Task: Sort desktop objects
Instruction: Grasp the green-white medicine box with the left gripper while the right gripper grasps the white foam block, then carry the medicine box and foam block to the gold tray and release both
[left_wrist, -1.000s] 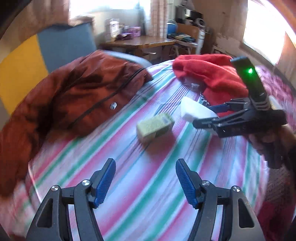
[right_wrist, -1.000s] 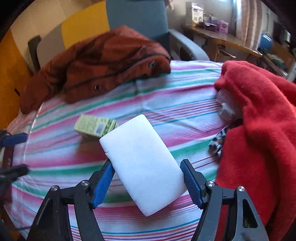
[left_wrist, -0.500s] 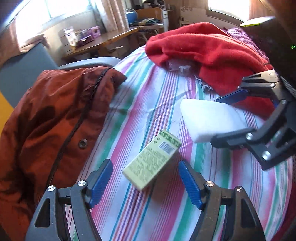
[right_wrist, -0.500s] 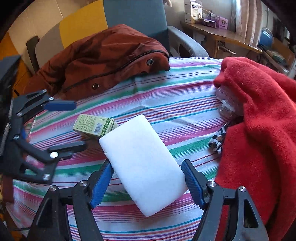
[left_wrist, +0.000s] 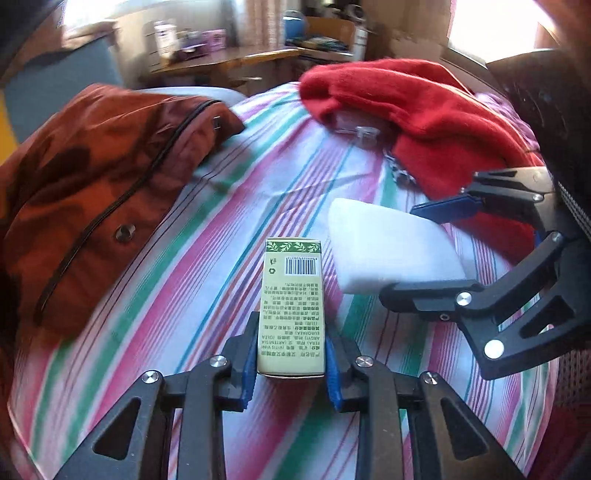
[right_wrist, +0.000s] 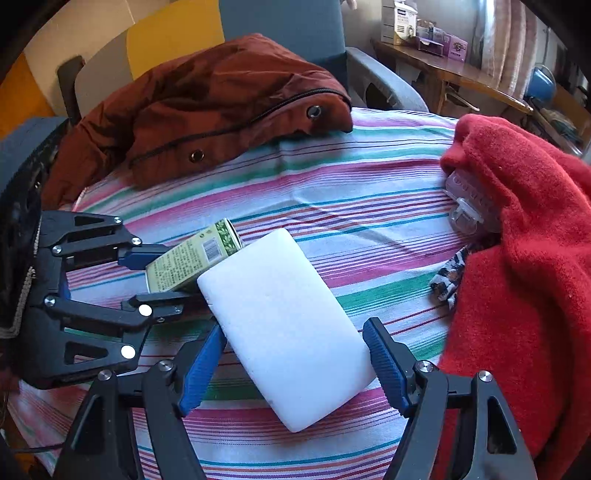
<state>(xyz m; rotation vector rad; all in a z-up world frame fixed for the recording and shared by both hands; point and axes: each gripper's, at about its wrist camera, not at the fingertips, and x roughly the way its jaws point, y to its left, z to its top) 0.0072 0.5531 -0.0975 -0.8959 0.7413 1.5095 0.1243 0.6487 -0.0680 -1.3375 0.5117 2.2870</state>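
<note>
A small green carton with a barcode (left_wrist: 293, 306) lies on the striped cloth. My left gripper (left_wrist: 291, 363) is shut on its near end; it also shows in the right wrist view (right_wrist: 155, 275) gripping the carton (right_wrist: 192, 262). A white foam block (right_wrist: 284, 325) sits between the blue pads of my right gripper (right_wrist: 295, 369), which stands wide around it; the block (left_wrist: 391, 251) and that gripper (left_wrist: 424, 251) also show in the left wrist view.
A rust-brown jacket (right_wrist: 207, 107) lies at the far left of the striped table (right_wrist: 369, 192). A red fleece (right_wrist: 524, 236) covers the right side, with a clear plastic item (right_wrist: 465, 203) and a patterned scrap (right_wrist: 447, 280) at its edge. A desk (left_wrist: 229, 61) stands behind.
My left gripper moved forward over the green carton and closed on it. The right gripper and white block have stayed roughly where they were.
</note>
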